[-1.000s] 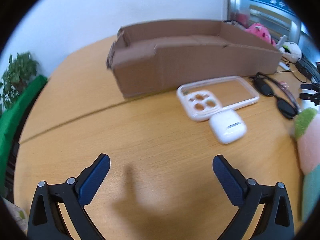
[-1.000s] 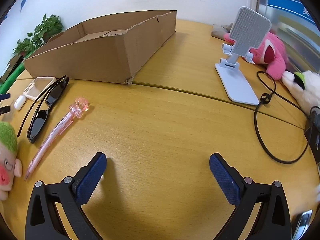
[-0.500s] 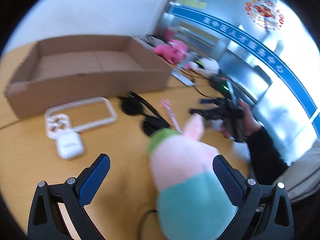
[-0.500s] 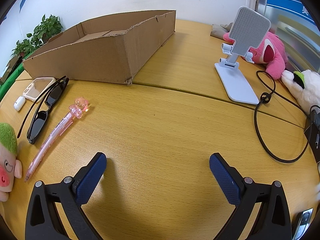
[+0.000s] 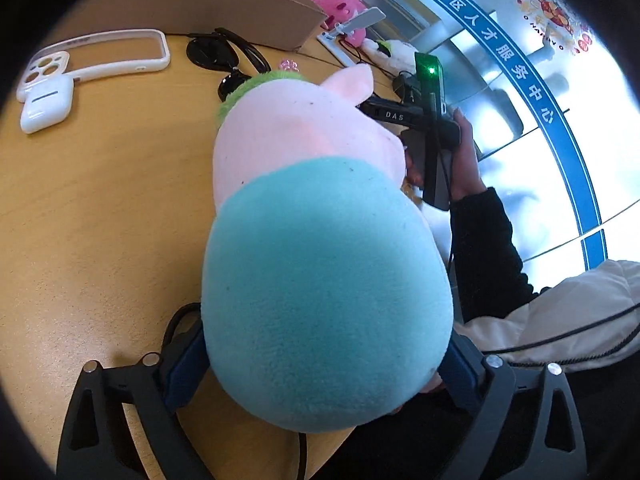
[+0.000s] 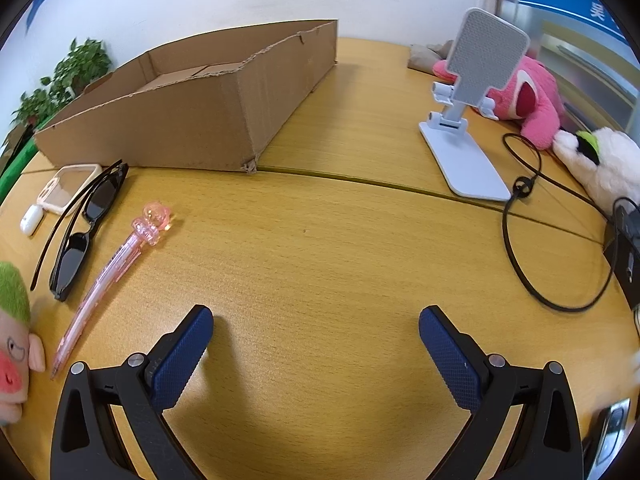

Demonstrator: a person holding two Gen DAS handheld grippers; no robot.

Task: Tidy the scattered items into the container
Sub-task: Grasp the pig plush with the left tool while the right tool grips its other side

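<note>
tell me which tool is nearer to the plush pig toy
Left. The left tool straddles the plush pig toy, its jaws closing around the teal body. The right tool stands open over bare table, with the toy's face off at its left edge.

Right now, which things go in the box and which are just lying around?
For the box: plush doll, sunglasses, pink pen, phone case, earbud case.

Just lying about: phone stand, black cable, pink plush, plant.

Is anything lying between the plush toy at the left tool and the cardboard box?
Yes. The sunglasses lie on the table between the plush toy and the cardboard box. The left tool is closing around the toy.
</note>
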